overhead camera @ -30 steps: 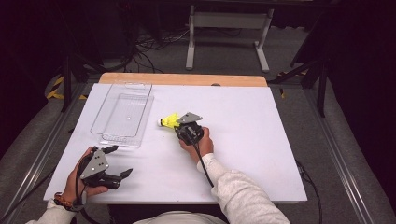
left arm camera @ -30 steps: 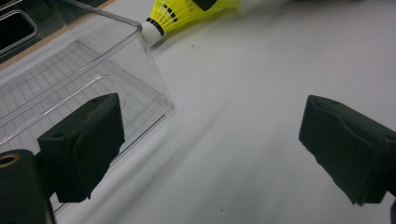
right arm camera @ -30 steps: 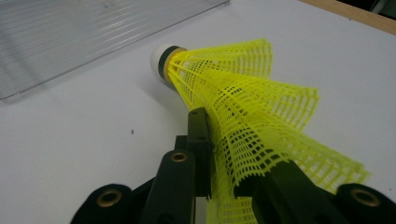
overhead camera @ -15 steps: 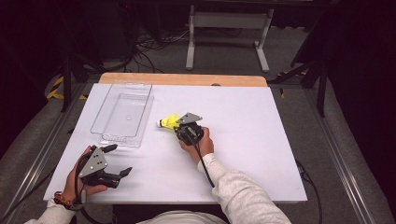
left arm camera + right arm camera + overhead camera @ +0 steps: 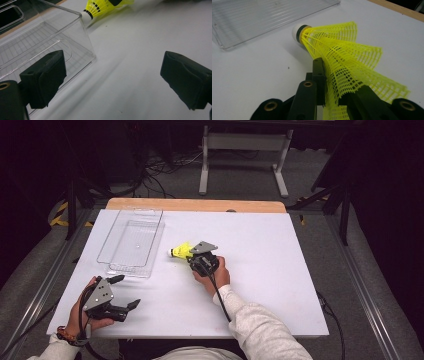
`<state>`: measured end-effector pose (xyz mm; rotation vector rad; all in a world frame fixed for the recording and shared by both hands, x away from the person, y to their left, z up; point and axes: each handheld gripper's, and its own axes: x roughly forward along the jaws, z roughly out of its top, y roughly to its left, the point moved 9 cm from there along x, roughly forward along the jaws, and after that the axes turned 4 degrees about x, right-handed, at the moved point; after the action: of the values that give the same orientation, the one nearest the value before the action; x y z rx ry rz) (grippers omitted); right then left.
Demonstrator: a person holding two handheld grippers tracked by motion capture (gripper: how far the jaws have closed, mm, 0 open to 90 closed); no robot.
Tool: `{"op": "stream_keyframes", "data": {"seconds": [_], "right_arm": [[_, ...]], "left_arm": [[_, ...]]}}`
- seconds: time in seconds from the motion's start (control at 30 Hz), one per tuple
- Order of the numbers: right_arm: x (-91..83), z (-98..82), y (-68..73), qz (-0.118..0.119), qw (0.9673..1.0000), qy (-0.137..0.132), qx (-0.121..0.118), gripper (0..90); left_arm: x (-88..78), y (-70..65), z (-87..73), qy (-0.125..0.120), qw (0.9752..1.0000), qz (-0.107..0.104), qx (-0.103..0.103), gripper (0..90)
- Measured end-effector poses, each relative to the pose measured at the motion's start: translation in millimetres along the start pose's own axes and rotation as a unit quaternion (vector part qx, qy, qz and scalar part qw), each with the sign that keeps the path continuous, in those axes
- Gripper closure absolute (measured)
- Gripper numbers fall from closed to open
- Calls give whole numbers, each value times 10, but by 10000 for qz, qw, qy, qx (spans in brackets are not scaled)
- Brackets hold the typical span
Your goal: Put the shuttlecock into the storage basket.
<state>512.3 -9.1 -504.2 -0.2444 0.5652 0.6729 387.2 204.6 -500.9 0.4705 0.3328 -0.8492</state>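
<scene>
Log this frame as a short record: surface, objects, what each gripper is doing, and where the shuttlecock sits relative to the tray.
surface: white table
held object: yellow shuttlecock, white cork pointing toward the tray
container: clear plastic tray, nothing in it
right gripper: shut on the shuttlecock's mesh skirt
left gripper: open, nothing between its jaws, near the tray's front corner
shuttlecock vs tray: outside it, just right of it in the high view

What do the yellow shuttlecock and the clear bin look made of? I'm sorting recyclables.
The shuttlecock: skirt looks like moulded plastic, a matte yellow mesh that bends where gripped; its white tip could be foam or cork. The bin: probably hard clear plastic, glossy and see-through, with a ribbed floor.
</scene>
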Motion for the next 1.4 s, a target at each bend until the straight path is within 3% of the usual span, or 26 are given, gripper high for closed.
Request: {"op": "stream_keyframes", "data": {"seconds": [0.53, 0.93, 1.4], "right_arm": [[-89, 20, -43, 4, 9999, -132, 6, 827], [-175, 73, -82, -12, 9996, -275, -36, 828], [-257, 176, -78, 5, 9991, -412, -81, 829]], "left_arm": [[-16, -18, -2, 16, 10000, 70, 30, 68], [-35, 38, 17, -47, 9997, 250, -48, 59], [-31, 37, 22, -66, 9997, 225, -39, 58]]}}
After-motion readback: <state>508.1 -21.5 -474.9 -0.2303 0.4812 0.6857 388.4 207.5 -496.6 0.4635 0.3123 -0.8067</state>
